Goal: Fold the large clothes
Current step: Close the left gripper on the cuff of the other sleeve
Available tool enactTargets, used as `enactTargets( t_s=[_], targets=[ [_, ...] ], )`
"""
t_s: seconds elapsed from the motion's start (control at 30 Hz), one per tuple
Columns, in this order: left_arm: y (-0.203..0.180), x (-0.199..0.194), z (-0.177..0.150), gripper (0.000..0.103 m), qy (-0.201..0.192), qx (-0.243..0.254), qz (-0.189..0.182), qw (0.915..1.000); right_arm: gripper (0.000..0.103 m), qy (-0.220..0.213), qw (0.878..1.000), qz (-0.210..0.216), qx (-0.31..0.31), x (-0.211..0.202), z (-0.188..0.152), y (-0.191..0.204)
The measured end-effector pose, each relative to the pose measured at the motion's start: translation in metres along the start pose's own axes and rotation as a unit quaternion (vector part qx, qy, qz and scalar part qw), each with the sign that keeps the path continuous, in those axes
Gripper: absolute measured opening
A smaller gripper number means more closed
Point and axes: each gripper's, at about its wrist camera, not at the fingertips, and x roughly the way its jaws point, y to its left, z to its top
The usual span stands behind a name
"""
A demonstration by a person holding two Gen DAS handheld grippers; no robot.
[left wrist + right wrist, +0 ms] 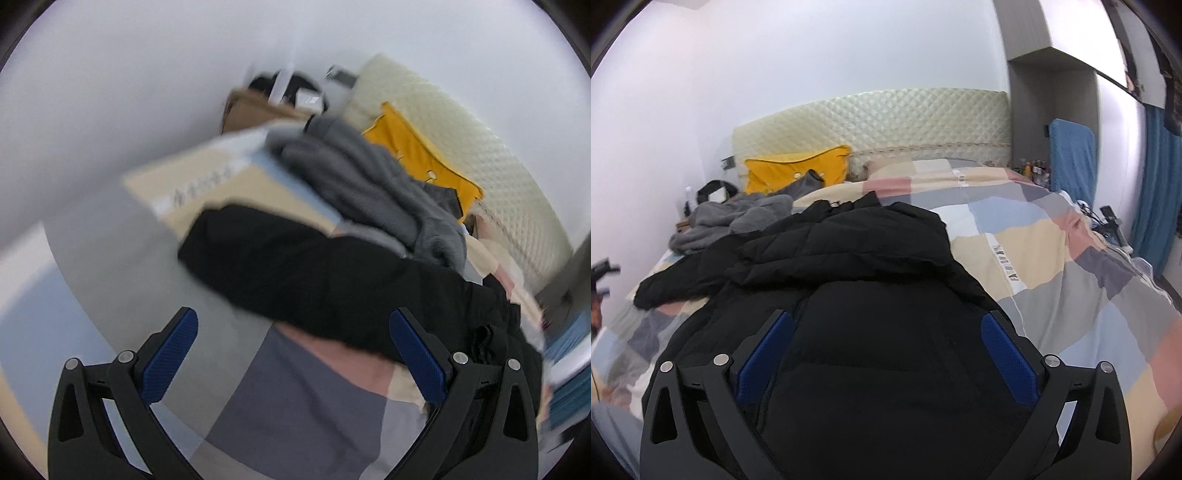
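A large black puffer jacket [871, 295] lies spread on a patchwork quilt [1052, 258], hood toward the headboard and one sleeve [676, 280] stretched out to the left. My right gripper [886, 336] is open and hovers just above the jacket's body. In the blurred, tilted left wrist view the same sleeve [295, 273] crosses the frame. My left gripper [293, 339] is open and empty, just short of the sleeve, over the quilt [303, 398].
A pile of grey clothes [735, 218] lies on the bed's far left, also in the left wrist view [369, 184]. A yellow pillow [794, 173] leans on the quilted headboard [886, 122]. A nightstand with clutter [709, 195] stands left; blue curtain [1160, 199] right.
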Motion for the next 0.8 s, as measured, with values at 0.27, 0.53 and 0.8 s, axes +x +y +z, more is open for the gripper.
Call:
enactTargets(
  t_s=[0.27,0.53,0.8],
  targets=[
    [0.074,0.078,-0.001,0.102,0.043,-0.142,-0.053,0.9875,0.103,0.027,0.999,-0.018,0.010,0.018,0.000,0.011],
    [0.076,0.137,0.010,0.101,0.042,-0.154,-0.058,0.9855,0.103,0.047,0.998,-0.046,0.013,0.039,0.000,0.021],
    [0.059,0.165,0.034,0.099,0.028,-0.096,0.017,0.9949,0.103,0.059,0.997,-0.047,0.015,0.050,-0.002,0.027]
  ],
)
